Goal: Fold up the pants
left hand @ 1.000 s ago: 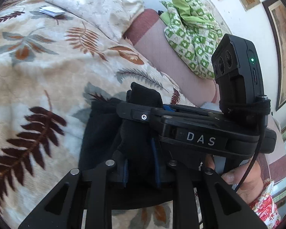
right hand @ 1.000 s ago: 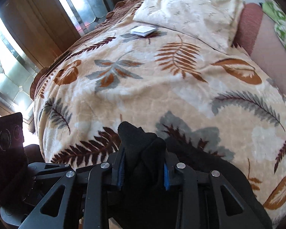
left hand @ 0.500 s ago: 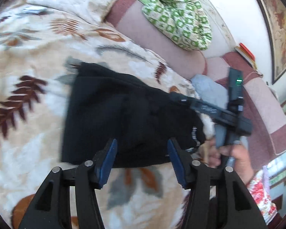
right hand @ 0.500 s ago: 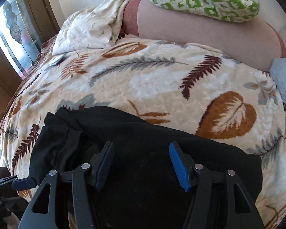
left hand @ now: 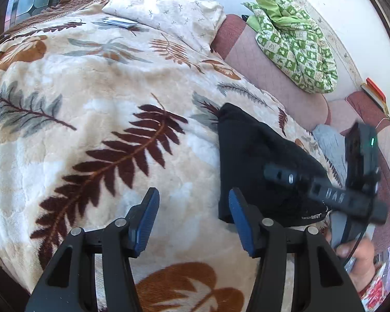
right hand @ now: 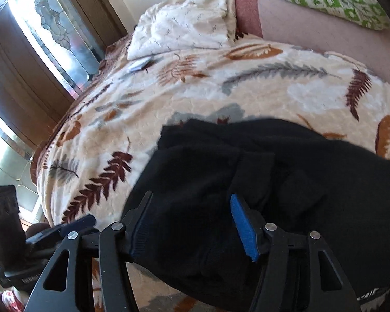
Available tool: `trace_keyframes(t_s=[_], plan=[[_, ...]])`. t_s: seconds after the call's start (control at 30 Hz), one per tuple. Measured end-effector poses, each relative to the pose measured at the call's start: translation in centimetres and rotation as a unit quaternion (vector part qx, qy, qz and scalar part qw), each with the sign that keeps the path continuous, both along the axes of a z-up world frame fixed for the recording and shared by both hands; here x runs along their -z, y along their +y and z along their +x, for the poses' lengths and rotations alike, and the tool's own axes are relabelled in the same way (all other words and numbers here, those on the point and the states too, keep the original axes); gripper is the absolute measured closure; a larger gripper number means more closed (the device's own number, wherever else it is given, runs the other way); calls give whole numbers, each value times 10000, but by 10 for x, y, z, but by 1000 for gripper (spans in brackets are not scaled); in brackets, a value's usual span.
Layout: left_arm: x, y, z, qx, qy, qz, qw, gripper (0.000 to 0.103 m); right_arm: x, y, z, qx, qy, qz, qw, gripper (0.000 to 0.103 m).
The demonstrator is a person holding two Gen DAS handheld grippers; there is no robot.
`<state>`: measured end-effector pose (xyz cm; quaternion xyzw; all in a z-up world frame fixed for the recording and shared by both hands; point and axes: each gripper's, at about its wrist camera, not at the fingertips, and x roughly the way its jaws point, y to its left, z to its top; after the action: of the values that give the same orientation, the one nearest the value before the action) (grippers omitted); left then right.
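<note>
Now the black, soft fabric pants (left hand: 257, 161) lie folded in a compact bundle on the cream fleece blanket with brown and grey leaf print (left hand: 96, 109) that covers the bed. In the left wrist view the left gripper (left hand: 193, 218) hangs over bare blanket with its blue-padded fingers (left hand: 147, 221) spread and nothing between them; the near corner of the pants lies just beside the right-hand finger, and I cannot tell whether they touch. In the right wrist view the right gripper (right hand: 192, 223) hovers above the bundle (right hand: 247, 171), its fingers (right hand: 244, 226) apart and closing, with dark cloth showing between them but not pressed by either pad. Seen from the left, the right gripper (left hand: 322, 189) is blurred over the pants' far edge.
</note>
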<state>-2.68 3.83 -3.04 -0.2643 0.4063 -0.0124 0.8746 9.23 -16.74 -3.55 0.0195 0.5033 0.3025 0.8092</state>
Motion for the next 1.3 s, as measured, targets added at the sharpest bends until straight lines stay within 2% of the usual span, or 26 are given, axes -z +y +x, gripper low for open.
trace_keyframes(t_s=[0.07,0.17,0.23,0.33,0.43,0.5,0.57,0.63,0.73,0.77,0.8,0.9,1.03,1.13,1.27,1.3], plan=[[2,4,1,-25,-15,-50,10000,47,7,-15,-12,66,26,47,10000,49],[5,4,5,-18,20,-216,9998,47,1,-21,-21,26,-1,-311,9995,48],[1,-3,12,47,-18,-246,9997,47,-15,-17,-18,-8,-145,-491,9987,46],[-7,-17,27,149,-237,-259,9993,47,-40,-4,1,-193,-424,-489,9977,46],[6,-26,48,224,30,-430,9988,47,-48,25,35,-508,-335,-446,9972,46],[19,-30,57,332,165,-660,9971,58,-46,50,57,-696,-256,-595,9955,48],[24,-34,57,404,99,-498,9979,75,-39,77,69,-953,-182,-838,9917,52],[25,-38,58,565,71,-470,9973,86,-28,102,76,-1211,-174,-1189,9853,52],[29,-37,60,627,68,-592,9963,91,-11,128,79,-1445,-175,-1681,9750,54],[29,-37,60,641,67,-626,9960,91,-5,133,80,-1475,-164,-1834,9718,68],[30,-37,60,644,62,-644,9958,91,-1,134,81,-1482,-120,-1969,9691,96],[28,-40,60,629,36,-525,9966,91,-2,134,83,-1449,-240,-2195,9645,97],[26,-49,60,642,3,-228,9977,91,-8,133,97,-1155,-282,-2222,9677,98],[26,-50,59,647,12,-225,9976,91,-11,138,111,-937,-389,-2219,9698,103],[26,-48,58,622,14,-287,9977,91,-19,139,131,-575,-633,-2292,9696,102],[26,-47,58,599,19,-333,9977,91,-23,135,133,-554,-584,-2125,9738,102]])
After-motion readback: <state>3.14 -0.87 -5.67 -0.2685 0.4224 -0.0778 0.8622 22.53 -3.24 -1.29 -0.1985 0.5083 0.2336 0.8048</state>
